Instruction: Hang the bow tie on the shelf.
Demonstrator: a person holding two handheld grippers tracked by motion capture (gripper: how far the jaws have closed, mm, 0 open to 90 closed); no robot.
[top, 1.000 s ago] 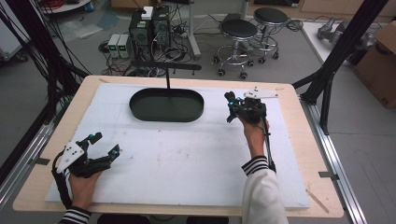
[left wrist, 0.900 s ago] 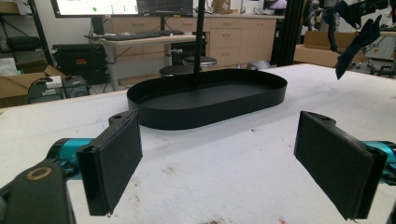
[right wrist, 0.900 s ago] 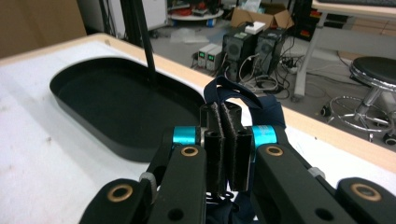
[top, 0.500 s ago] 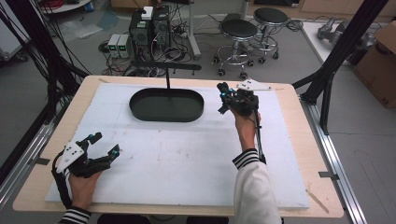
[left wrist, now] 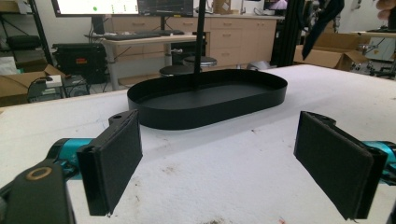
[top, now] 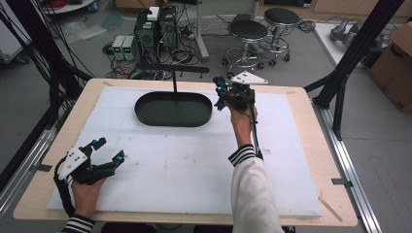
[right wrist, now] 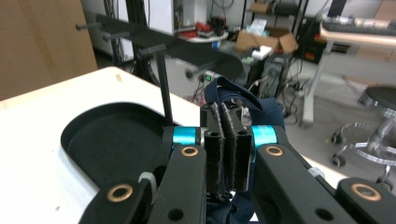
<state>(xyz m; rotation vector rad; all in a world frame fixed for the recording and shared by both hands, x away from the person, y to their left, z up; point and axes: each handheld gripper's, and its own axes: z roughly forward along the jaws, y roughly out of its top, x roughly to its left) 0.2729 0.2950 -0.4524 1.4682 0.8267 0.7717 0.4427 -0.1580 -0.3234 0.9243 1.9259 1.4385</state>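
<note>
in the high view the left gripper [top: 104,156] rests low near the front left corner of the table's white mat [top: 184,165], its jaws spread wide with nothing between them. the left gripper view makes that plainer: the two black pads [left wrist: 112,165] stand far apart over bare, scuffed mat, and beyond them lies the black oval tray [left wrist: 210,109], its low wall facing the camera and a thin black post [left wrist: 201,44] rising from its floor. from above, the tray [top: 145,115] sits toward the far edge of the mat, a little left of the middle, with the post standing at its far side. to its right, the right gripper [top: 221,94] is held up just beside the tray's right end, near the far edge. the high view is too small to show what it carries, but the right gripper view shows the jaws pressed together on a dark blue cloth [right wrist: 243,105], which bunches above the pads and hangs below them, with the tray's right end [right wrist: 70,135] close beneath and to the left.
</note>
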